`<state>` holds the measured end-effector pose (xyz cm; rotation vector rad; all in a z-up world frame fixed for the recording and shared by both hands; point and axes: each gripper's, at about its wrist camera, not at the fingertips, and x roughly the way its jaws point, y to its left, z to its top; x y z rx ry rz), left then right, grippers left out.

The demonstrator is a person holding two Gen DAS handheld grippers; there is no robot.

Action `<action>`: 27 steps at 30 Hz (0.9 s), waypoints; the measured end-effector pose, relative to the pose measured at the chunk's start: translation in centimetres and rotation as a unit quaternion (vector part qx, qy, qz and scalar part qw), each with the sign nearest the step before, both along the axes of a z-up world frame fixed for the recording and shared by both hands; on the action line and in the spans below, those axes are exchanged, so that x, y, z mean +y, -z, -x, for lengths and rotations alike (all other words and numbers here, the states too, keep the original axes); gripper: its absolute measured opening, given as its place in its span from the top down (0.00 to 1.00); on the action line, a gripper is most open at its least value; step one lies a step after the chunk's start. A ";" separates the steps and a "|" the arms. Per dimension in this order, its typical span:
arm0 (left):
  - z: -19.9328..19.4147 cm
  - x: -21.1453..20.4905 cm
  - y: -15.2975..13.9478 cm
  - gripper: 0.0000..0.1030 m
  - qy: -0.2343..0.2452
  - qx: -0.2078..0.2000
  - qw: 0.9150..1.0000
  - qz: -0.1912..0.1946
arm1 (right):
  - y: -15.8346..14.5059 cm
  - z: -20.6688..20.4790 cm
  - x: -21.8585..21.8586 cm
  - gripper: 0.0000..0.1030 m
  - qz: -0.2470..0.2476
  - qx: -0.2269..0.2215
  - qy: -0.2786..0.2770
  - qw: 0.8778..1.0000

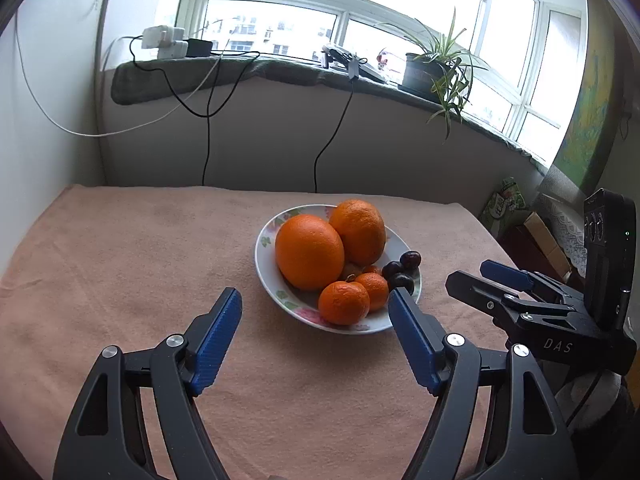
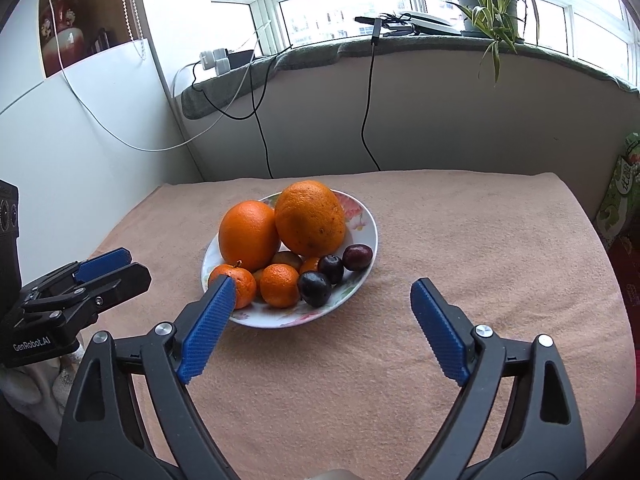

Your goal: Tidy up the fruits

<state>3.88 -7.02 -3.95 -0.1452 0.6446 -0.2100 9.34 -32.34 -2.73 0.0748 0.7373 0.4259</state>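
Blue-padded, my left gripper tilts down toward the cloth-covered table, jaws spread wide and holding nothing. My right gripper does the same, gaping and empty. At twelve o'clock from my left, eleven from my right, sits the plate heaped with oranges, mandarins and plums.

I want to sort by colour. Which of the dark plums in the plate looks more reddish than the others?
The plum farthest back, beside the plate's right rim, is reddish-brown; the other two plums look nearly black.
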 end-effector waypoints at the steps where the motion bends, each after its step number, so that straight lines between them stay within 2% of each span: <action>1: 0.1 0.0 0.0 0.26 -0.003 -0.001 1.000 -0.003 | -0.1 0.1 0.0 0.11 0.003 -0.002 0.001 1.000; 9: 0.8 0.1 -0.7 0.26 -0.026 -0.015 0.999 -0.024 | -1.5 1.1 -0.2 0.10 0.006 -0.029 0.016 0.999; 14: 1.0 0.1 -0.9 0.26 -0.029 -0.018 0.999 -0.026 | -2.0 1.5 -0.1 0.03 0.004 -0.040 0.017 0.999; 27: 1.4 -0.3 -1.0 0.24 -0.036 -0.015 0.999 -0.033 | -1.9 1.6 0.2 0.03 0.014 -0.033 0.015 0.999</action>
